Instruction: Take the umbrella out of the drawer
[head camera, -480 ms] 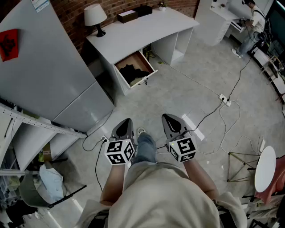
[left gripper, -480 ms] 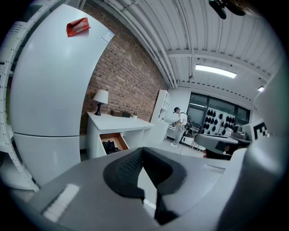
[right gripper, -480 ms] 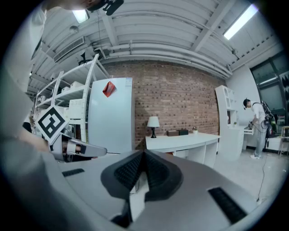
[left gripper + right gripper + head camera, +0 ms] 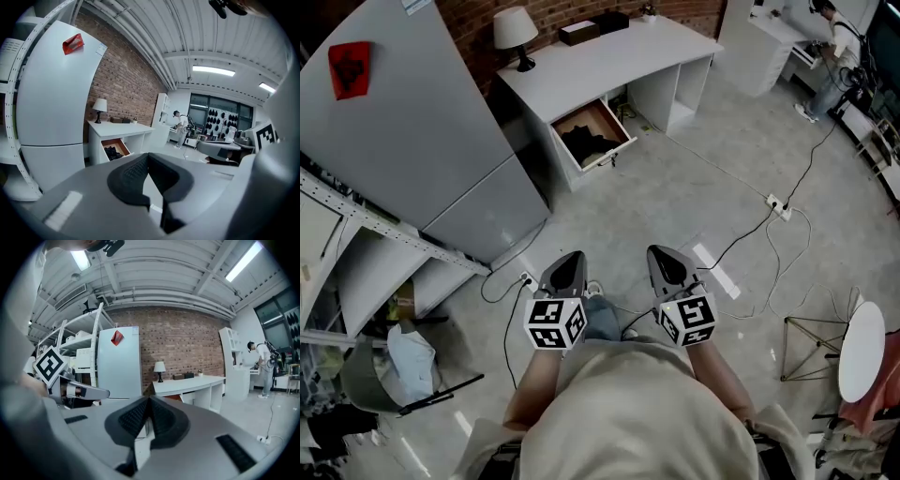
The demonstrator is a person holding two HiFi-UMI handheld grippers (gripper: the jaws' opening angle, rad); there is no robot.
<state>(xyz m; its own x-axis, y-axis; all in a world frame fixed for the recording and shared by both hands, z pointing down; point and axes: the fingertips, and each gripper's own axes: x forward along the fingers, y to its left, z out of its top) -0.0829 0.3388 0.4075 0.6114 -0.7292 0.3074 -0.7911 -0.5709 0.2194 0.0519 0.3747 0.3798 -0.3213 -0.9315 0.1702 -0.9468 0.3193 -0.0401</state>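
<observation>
Umbrella [image 4: 589, 143]: dark bundle, probably the umbrella, lying in the open drawer [image 4: 577, 120] under the desk's [image 4: 609, 56] lamp end. Desk: white, against the brick wall. Lamp [image 4: 515, 30] stands on its corner. Left gripper [image 4: 571, 259], right gripper [image 4: 659, 254]: side by side, well apart from the desk, jaws closed together, holding nothing.

drawer [image 4: 602, 157]: open, wood-lined, under desk [image 4: 609, 56] | umbrella [image 4: 587, 143]: black, lying inside drawer
</observation>
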